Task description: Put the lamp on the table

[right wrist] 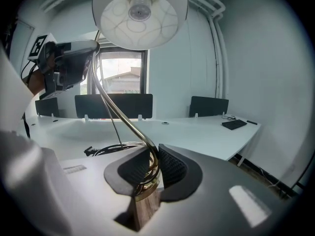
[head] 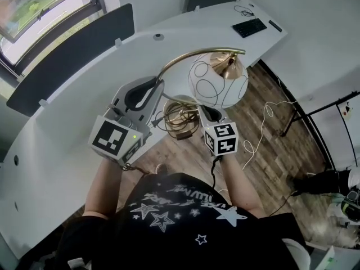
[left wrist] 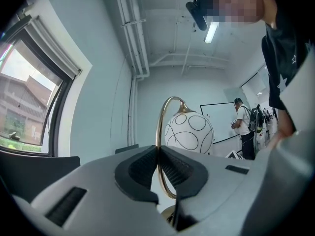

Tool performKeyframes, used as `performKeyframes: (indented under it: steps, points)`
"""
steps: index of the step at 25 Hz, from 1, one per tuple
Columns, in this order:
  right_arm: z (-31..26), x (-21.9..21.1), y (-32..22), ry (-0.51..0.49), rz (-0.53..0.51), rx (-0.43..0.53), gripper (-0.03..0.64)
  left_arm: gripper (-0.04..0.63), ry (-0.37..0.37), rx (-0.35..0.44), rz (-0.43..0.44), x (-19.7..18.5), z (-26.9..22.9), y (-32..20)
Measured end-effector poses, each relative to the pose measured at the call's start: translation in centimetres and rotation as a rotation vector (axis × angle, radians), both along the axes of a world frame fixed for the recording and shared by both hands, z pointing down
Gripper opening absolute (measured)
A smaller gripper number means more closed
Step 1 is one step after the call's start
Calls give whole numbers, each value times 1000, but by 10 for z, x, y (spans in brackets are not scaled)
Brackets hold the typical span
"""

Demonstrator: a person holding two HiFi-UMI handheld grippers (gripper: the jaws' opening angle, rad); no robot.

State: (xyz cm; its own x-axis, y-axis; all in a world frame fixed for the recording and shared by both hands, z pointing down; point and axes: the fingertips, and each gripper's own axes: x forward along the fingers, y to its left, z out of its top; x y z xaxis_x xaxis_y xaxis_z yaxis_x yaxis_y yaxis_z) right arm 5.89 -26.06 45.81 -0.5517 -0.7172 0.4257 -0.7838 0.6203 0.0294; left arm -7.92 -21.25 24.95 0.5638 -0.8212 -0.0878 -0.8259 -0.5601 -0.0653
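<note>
Left gripper (head: 151, 91) raised, clamped on lamp (head: 218, 82) neck, right gripper (head: 207, 115) lower, clamped seemingly at its base

I see the lamp (head: 218, 79) as a white globe shade scribbled over with thin black loops, on a shiny brass-gold stem; its base shows brown wood grain. The left gripper (left wrist: 158, 150) and the right gripper (right wrist: 151, 155) are both pale grey with black ribbed pads, and each has black square markers on white faces. A small green light glows on the left one. The table (head: 67, 145) is plain white. The screens (head: 73, 55) behind it are black, and so is the keyboard (head: 249, 27). The floor (head: 270, 145) is brown wood planking. The shirt (head: 180, 207) is black with white stars.
</note>
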Motion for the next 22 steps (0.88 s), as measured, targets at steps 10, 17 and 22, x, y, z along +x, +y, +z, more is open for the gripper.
performKeyframes:
  steps: [10,17,22]
  points:
    - [6,-26,-29,36,-10,5,50,32,7,-16,4,-32,14,-25]
    - [14,-23,-44,18,-23,-3,51,32,10,-19,-17,-26,20,-37]
    - [23,-26,-70,6,-59,-17,51,32,-11,-43,-51,-26,28,-60]
